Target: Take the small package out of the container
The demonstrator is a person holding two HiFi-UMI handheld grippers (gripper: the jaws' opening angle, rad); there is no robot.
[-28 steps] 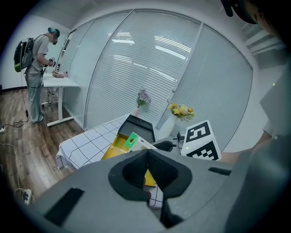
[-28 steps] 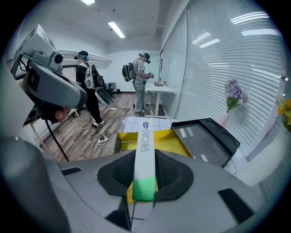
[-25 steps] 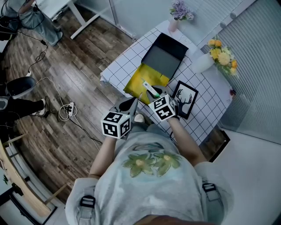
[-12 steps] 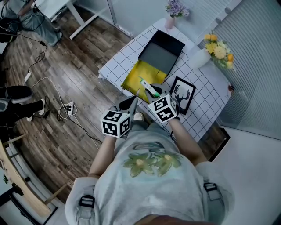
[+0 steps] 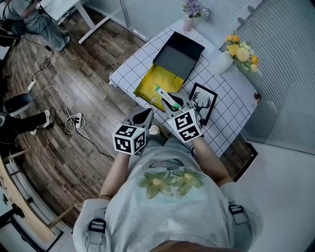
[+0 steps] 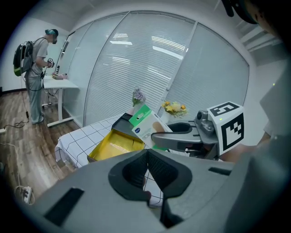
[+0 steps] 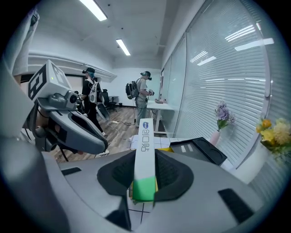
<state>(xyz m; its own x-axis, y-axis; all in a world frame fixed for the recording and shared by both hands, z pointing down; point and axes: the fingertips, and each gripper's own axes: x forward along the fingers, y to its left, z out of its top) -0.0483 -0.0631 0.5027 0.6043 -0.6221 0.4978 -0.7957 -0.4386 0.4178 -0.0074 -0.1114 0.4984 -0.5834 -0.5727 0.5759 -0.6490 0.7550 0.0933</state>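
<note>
**Head view: package out of the box, clamped in my right tool**

From up here the biggest thing I see is the wooden floor (image 5: 74, 74), taking the whole left side, with a power strip (image 5: 77, 119) lying on it. To the right of that stands the table (image 5: 140, 64) under a white cloth with a dark grid.

On the table's left half lies the container (image 5: 146, 87), a shallow box with a yellow lining. Its dark lid (image 5: 182, 56) is thrown open on the far side. Just right of the box lies a framed deer picture (image 5: 203, 105). At the table's far edge stand a vase of purple flowers (image 5: 191, 14) and, further right, a vase of yellow flowers (image 5: 235, 51).

My right gripper (image 5: 170, 101) hangs over the table's near side, between the box and the deer picture. The right gripper view shows its jaws pinching the small package (image 5: 162, 94), a flat green-and-white carton. It stands edge-on between the pads, green end nearest the camera. The package is clear of the container, in the air above its near right corner, touching nothing but the pads.

My left gripper (image 5: 146, 115) sits nearer me, off the table's near edge and left of the right one. Its jaws are pressed together with nothing between them.
</note>
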